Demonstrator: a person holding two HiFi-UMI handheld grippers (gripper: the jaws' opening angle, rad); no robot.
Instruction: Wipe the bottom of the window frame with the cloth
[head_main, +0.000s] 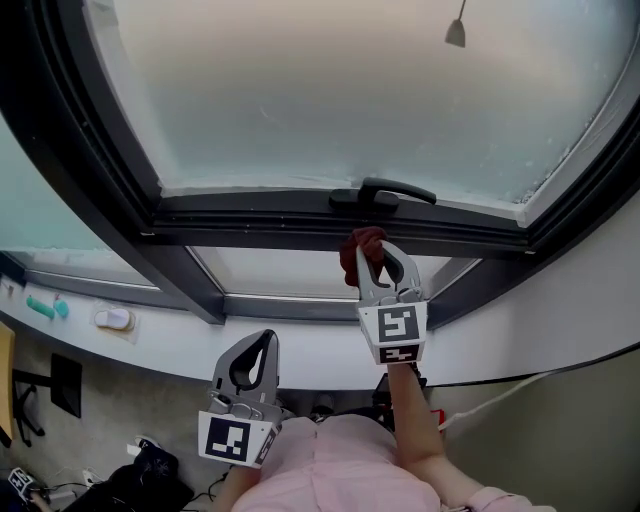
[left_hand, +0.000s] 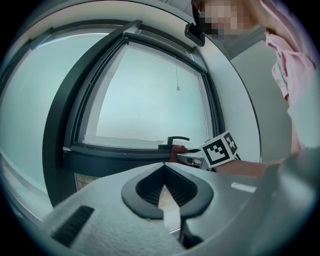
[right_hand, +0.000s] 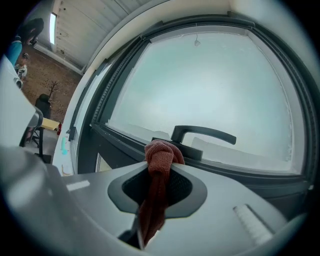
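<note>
left gripper (left_hand: 164, 168) closed empty; right gripper (head_main: 384, 247) grips cloth (right_hand: 159, 156), whose hanging tail only its own view shows.

The right tool (head_main: 380, 262) is held forward at the end of a bare, outstretched forearm (head_main: 415, 420), its jaws closed on a bunched red cloth (right_hand: 159, 155). The left tool (head_main: 256, 360) sits lower, close to the body, jaws together with nothing between them.

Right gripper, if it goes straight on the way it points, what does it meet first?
Probably the base of the window handle on the bottom frame. The red cloth clamped in the right gripper leads; whether it already touches is unclear.
</note>
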